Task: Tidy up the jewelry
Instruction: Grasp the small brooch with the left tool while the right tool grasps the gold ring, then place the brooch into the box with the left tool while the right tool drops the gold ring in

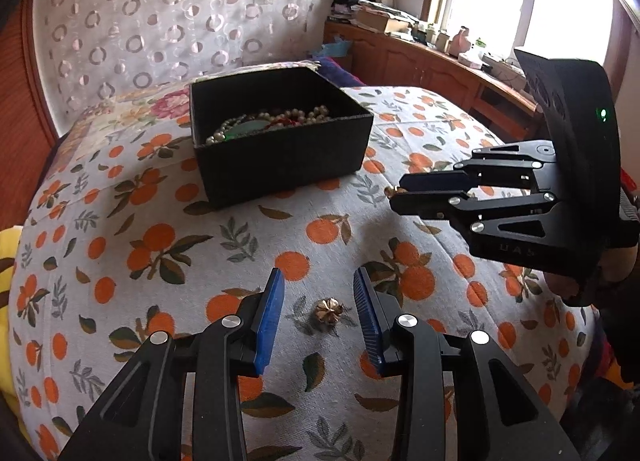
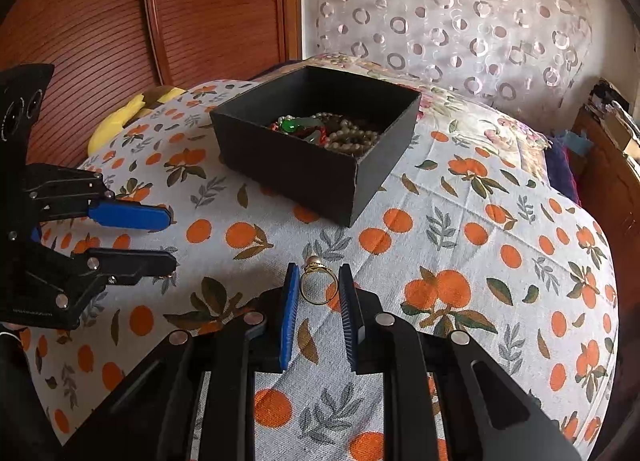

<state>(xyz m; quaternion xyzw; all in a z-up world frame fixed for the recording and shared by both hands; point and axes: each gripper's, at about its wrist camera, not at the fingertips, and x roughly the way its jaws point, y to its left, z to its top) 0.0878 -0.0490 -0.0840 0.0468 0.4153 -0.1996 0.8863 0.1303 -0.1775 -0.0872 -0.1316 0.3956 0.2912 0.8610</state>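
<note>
Between the spread jaws of the left gripper (image 1: 319, 293), a small gold piece (image 1: 329, 311) is lying on the bed (image 1: 200, 269); the right gripper (image 2: 319, 285) is pinching a gold ring (image 2: 318, 285), the black box (image 2: 304, 173) waiting ahead.

faint "uas" on right hand-held gripper (image 1: 394, 191)

Both wrist views look low and close across the bedspread (image 1: 320, 197) toward the black box (image 2: 304, 157).
</note>
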